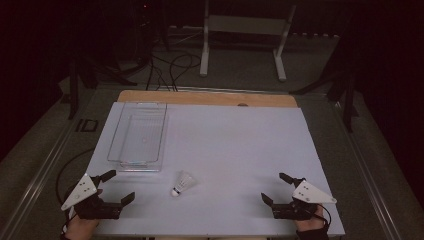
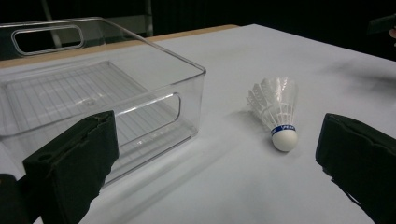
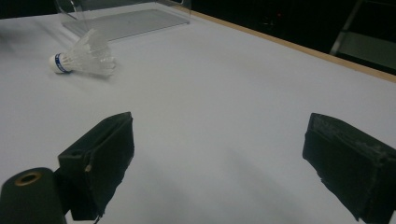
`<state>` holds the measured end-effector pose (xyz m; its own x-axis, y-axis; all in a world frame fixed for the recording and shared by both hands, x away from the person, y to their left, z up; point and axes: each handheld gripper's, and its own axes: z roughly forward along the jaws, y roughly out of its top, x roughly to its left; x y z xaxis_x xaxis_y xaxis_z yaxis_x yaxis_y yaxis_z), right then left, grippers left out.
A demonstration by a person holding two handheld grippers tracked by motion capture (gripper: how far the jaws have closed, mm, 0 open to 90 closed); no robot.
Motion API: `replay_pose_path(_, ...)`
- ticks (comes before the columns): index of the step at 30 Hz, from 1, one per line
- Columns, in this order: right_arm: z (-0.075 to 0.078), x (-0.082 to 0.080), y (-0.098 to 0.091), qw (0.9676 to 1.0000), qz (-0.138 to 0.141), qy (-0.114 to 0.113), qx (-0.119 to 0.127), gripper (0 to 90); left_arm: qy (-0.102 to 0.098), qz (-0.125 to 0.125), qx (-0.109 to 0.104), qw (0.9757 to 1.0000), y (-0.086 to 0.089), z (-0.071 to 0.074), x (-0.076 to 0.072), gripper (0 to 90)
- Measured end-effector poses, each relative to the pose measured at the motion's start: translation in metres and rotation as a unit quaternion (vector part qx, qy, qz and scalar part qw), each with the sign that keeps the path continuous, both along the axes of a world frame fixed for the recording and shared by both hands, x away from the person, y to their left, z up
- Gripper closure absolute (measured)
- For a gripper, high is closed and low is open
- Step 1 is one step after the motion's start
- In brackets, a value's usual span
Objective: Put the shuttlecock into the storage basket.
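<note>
Both tongs, left tongs (image 1: 120, 186) and right tongs (image 1: 276, 186), gape empty beside the shuttlecock (image 1: 183, 183).

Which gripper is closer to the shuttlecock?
The left gripper: the shuttlecock lies just right of its open jaws, near the clear bin. The right gripper sits farther off, across bare table.
</note>
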<state>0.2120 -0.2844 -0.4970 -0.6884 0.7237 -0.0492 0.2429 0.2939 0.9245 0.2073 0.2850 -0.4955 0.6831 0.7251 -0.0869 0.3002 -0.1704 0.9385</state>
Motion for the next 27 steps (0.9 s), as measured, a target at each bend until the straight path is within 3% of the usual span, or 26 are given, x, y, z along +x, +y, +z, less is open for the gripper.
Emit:
replay_pose_path(5, -0.001, 0.001, 0.000, 1.0000, -0.003, 0.006, -0.007, 8.9, 0.007, -0.013, 0.006, 0.9999, -0.004, 0.011, 0.000, 0.1)
replay_pose_path(10, -0.002, 0.002, 0.001, 0.9999, -0.004, 0.009, -0.004, 8.9, 0.030, -0.023, 0.043, 0.9984, -0.016, 0.021, 0.001, 0.1)
replay_pose_path(11, -0.001, 0.001, 0.000, 1.0000, -0.005, 0.007, -0.003, 8.9, 0.047, -0.033, 0.056, 0.9968, -0.022, 0.023, 0.002, 0.1)
replay_pose_path(12, -0.001, 0.001, 0.000, 1.0000, -0.005, 0.007, -0.003, 8.9, 0.047, -0.033, 0.056, 0.9968, -0.022, 0.023, 0.002, 0.0)
replay_pose_path(13, -0.001, 0.001, 0.000, 0.9999, -0.007, 0.006, -0.005, 8.9, 0.064, -0.040, 0.072, 0.9946, -0.027, 0.023, 0.003, 0.1)
replay_pose_path(14, -0.001, 0.001, 0.000, 0.9999, -0.007, 0.006, -0.005, 8.9, 0.064, -0.040, 0.072, 0.9946, -0.027, 0.023, 0.003, 0.1)
replay_pose_path(17, -0.001, 0.002, 0.000, 0.9999, -0.006, 0.007, -0.005, 8.9, 0.080, -0.041, 0.100, 0.9909, -0.037, 0.020, 0.004, 0.1)
replay_pose_path(20, -0.002, 0.002, 0.001, 0.9999, -0.006, 0.010, -0.006, 8.9, 0.085, -0.043, 0.112, 0.9891, -0.041, 0.018, 0.005, 0.1)
replay_pose_path(25, -0.001, 0.001, 0.000, 0.9999, -0.006, 0.008, -0.005, 8.9, 0.116, -0.040, 0.128, 0.9841, -0.049, 0.015, 0.006, 0.1)
replay_pose_path(27, -0.001, 0.002, 0.001, 0.9999, -0.006, 0.010, -0.005, 8.9, 0.121, -0.039, 0.130, 0.9834, -0.050, 0.015, 0.007, 0.1)
